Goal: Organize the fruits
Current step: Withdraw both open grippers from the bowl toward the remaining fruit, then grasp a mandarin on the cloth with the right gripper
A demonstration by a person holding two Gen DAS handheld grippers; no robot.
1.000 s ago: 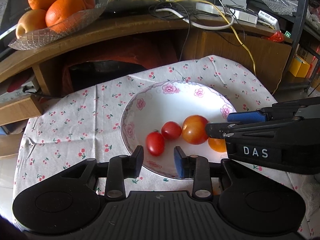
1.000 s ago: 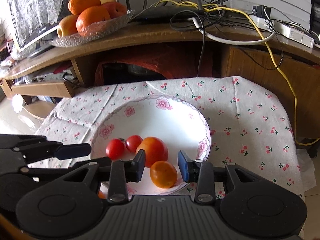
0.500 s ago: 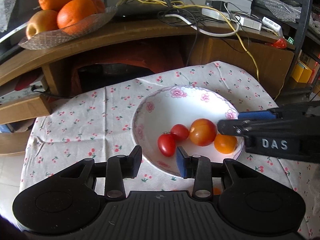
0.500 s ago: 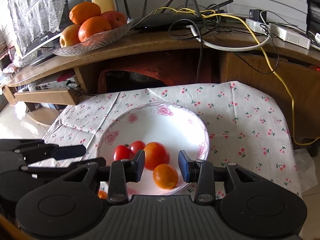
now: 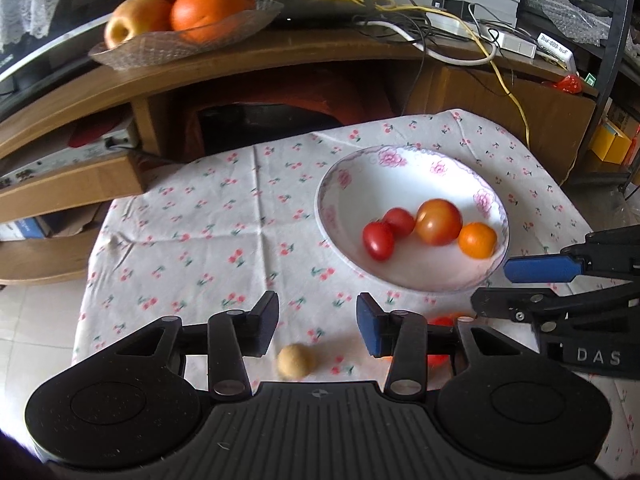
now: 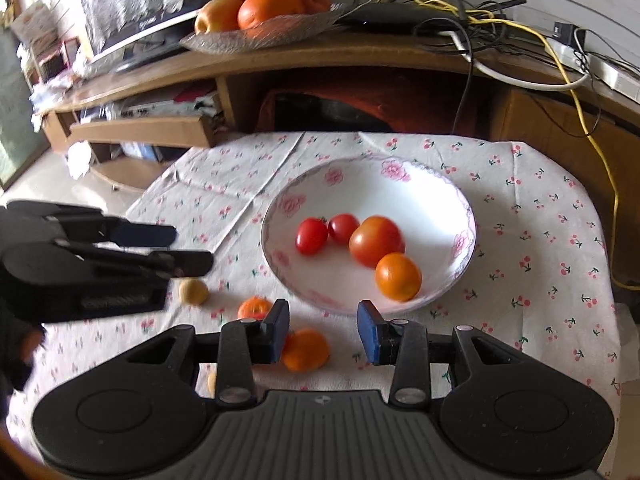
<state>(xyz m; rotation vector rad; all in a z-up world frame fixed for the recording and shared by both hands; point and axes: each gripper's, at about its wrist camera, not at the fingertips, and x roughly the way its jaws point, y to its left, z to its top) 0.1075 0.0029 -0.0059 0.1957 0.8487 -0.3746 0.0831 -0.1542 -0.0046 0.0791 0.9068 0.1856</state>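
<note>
While both the left gripper (image 5: 316, 322) and right gripper (image 6: 323, 330) gape with nothing in them, a small tan fruit (image 5: 296, 361) sits on the cloth (image 5: 224, 216) near the bowl (image 5: 404, 168). It looks light, round and ready to roll, so pinch it softly across its middle.

One bowl (image 6: 460, 272), four fruits in it, four fruits on the cloth (image 6: 540, 240)

We see a white round ceramic bowl (image 6: 460, 216) rimmed with pink flowers, holding two glossy red cherry tomatoes (image 6: 311, 235), one larger red-orange tomato (image 6: 376, 240) and a small orange citrus (image 6: 398, 276). The cream tablecloth (image 5: 224, 232) carries tiny red cherry sprigs. Our black grippers bear blue pads (image 5: 366, 330).
</note>
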